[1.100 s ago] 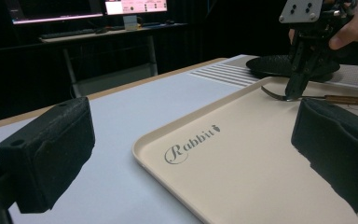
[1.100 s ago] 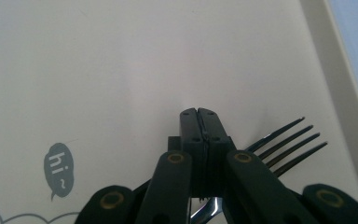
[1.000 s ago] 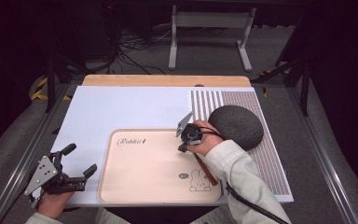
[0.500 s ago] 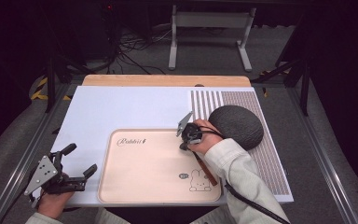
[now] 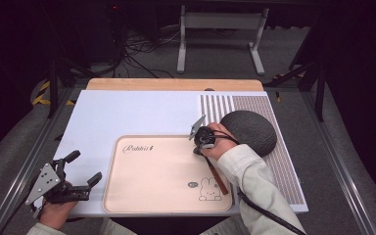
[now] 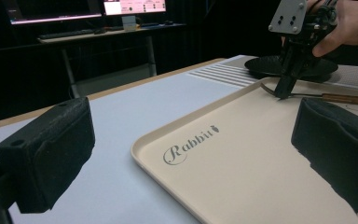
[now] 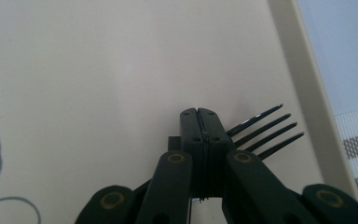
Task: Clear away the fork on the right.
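A beige tray (image 5: 142,196) printed with "Rabbit" and a small rabbit drawing lies at the front of the white mat. A fork with a wooden handle (image 5: 218,177) rests along the tray's right side, its tines (image 7: 265,130) low over the tray floor near the rim. My right gripper (image 5: 199,148) points down with its jaws pressed together on the fork's metal neck (image 6: 269,90); the same gripper (image 7: 198,114) hides that neck from above. My left gripper (image 5: 84,167) rests open at the mat's front left corner, and its pads (image 6: 46,158) hold nothing.
A dark grey round dish (image 5: 249,131) sits face down on a striped placemat (image 5: 284,166) just right of my right hand. The white mat (image 5: 127,115) stretches bare behind the tray. A wooden table edge (image 5: 176,84) runs along the back.
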### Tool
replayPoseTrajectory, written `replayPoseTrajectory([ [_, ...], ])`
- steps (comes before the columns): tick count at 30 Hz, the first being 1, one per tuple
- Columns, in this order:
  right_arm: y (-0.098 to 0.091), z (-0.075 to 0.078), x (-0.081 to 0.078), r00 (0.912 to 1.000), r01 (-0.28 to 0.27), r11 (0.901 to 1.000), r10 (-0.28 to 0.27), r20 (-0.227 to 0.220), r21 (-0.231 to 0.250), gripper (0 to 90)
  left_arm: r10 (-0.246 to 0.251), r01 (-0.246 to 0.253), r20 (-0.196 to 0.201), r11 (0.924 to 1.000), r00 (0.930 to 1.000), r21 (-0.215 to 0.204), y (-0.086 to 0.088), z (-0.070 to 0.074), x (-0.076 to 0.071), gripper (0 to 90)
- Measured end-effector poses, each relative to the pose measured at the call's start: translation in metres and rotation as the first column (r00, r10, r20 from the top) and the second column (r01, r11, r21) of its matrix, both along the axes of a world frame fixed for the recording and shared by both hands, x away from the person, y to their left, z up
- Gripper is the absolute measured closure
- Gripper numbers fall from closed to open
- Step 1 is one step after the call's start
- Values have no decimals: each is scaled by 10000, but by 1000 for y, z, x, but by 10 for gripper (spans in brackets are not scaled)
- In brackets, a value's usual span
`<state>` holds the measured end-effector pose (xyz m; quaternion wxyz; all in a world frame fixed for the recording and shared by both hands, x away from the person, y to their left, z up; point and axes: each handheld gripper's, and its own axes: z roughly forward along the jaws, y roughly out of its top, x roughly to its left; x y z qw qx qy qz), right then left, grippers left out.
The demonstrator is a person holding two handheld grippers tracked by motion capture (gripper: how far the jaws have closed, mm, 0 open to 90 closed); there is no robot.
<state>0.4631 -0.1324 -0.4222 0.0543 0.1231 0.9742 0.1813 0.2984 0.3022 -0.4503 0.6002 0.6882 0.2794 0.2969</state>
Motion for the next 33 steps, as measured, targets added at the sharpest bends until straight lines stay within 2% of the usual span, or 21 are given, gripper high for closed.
replayPoseTrajectory([
  [6, -9, 0, 4, 9989, 461, 9989, -461, 38, -57, 900, 3, -3, -4, 10000, 10000, 3, 0, 0, 0, 1],
  [21, -26, 2, 10, 9925, 1221, 9923, -1221, 34, -180, 900, -17, 17, 14, 10000, 10000, 34, 0, 0, 0, 1],
  [32, -37, 2, 12, 9819, 1894, 9816, -1894, 19, -239, 900, -38, 38, -7, 10000, 10000, 33, -1, 0, 1, 1],
  [33, -39, 2, 12, 9779, 2089, 9776, -2090, -34, -245, 900, -36, 36, -13, 10000, 10000, 36, -1, 0, 1, 1],
])
